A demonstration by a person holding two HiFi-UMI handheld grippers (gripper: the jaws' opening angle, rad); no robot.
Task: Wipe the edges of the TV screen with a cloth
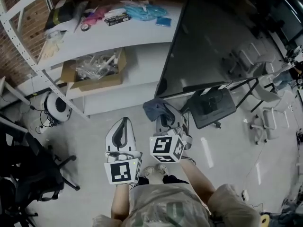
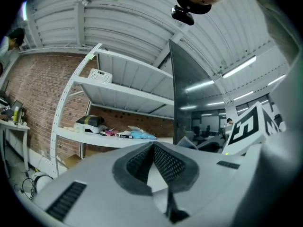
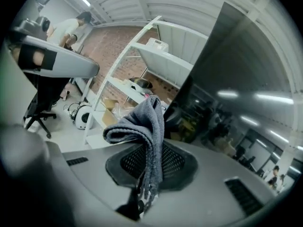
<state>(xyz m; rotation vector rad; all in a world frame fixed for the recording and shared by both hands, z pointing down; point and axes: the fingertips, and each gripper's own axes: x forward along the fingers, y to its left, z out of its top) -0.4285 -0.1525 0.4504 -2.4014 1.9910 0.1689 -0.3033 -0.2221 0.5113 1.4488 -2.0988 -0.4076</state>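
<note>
Your cloth (image 3: 147,126) is grey, the screen (image 1: 213,41) glossy black, your left gripper (image 1: 124,121) and right gripper (image 1: 165,114) white with black-and-white marker cubes (image 1: 122,171), the shelf (image 1: 118,38) white, the wall (image 2: 33,93) red-brown brick.

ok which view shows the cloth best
The right gripper view: the grey cloth hangs large and central, clamped in the right tool. The head view shows it small, bunched at that tool's tip near a lower corner of the TV. The left gripper view misses it.
</note>
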